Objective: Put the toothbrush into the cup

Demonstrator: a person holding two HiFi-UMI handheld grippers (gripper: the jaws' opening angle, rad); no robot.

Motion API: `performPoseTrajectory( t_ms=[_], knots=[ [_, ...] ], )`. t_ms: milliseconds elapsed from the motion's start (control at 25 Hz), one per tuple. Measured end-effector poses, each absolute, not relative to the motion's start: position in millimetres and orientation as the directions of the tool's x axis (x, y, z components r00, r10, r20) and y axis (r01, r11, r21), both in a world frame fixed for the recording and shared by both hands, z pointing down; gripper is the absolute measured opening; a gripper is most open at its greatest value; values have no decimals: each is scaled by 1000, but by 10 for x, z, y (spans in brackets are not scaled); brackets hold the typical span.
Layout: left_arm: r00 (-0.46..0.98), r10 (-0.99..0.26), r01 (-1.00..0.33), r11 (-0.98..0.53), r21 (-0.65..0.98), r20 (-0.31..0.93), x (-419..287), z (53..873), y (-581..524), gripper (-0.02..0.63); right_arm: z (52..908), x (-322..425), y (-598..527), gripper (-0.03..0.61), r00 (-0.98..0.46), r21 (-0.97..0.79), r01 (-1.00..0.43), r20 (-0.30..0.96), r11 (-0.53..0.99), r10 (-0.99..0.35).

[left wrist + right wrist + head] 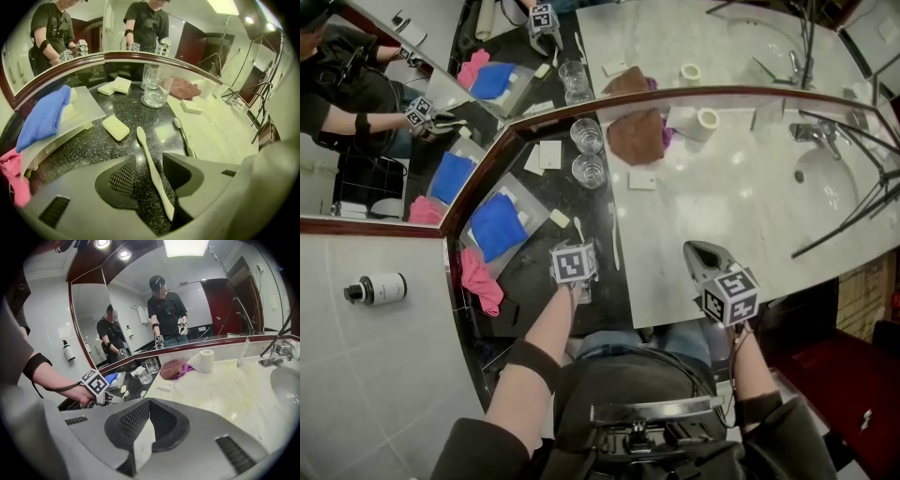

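A white toothbrush (183, 137) lies bristles up where the black counter meets the white marble, also visible in the head view as the toothbrush (615, 240). Just left of it lies a slim white stick (152, 171), shaped like a toothbrush turned face down. My left gripper (149, 161) points steeply down with its jaws open on either side of that stick, pads not touching it. Its marker cube (574, 263) hides the jaws from above. Two clear glass cups (588, 171) (587, 134) stand farther back; the near cup (153, 92) is empty. My right gripper (701, 251) (149, 405) is shut and empty over the marble.
A blue cloth (44, 117) lies on a white tray (89, 110), with a pink cloth (480, 281) and a soap bar (115, 127) nearby. A brown towel (636, 134), a paper roll (705, 122), the sink (825, 178), tripod legs (853, 211) and the mirror's frame (675, 94) lie beyond.
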State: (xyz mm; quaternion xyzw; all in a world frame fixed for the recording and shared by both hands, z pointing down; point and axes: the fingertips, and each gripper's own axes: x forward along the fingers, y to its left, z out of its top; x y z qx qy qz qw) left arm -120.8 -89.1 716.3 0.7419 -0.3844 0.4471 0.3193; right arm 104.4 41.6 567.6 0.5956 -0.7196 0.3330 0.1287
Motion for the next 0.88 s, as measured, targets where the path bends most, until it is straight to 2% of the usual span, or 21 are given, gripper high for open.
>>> performPoseTrajectory(
  t_ms=[120,200,280,360,560,880],
  knots=[
    [311,-278,-850,-510,135,909,-1143,7182,-867,179,5706,1063,437,17,-256,-326,-943,587,66,-768],
    [299,-289,-853,-507,119,909,-1150,7187,-881,135,5735,1098,455,17,-250,-322,-945,590,61,-767],
    [274,-302,-861,-501,93,913,-1187,7186,-897,63,5742,1126,466,17,-247,-321,-945,591,58,-768],
    [253,-308,-864,-499,70,917,-1223,7186,-902,37,5747,1144,476,17,-247,-322,-945,592,55,-767],
    [239,-326,-858,-512,42,915,-1254,7163,-923,29,5785,1133,485,17,-257,-331,-942,594,59,-762],
    [293,-358,-855,-513,76,887,-1212,7028,-940,28,5824,1070,489,17,-276,-341,-937,599,72,-752]
  ],
)
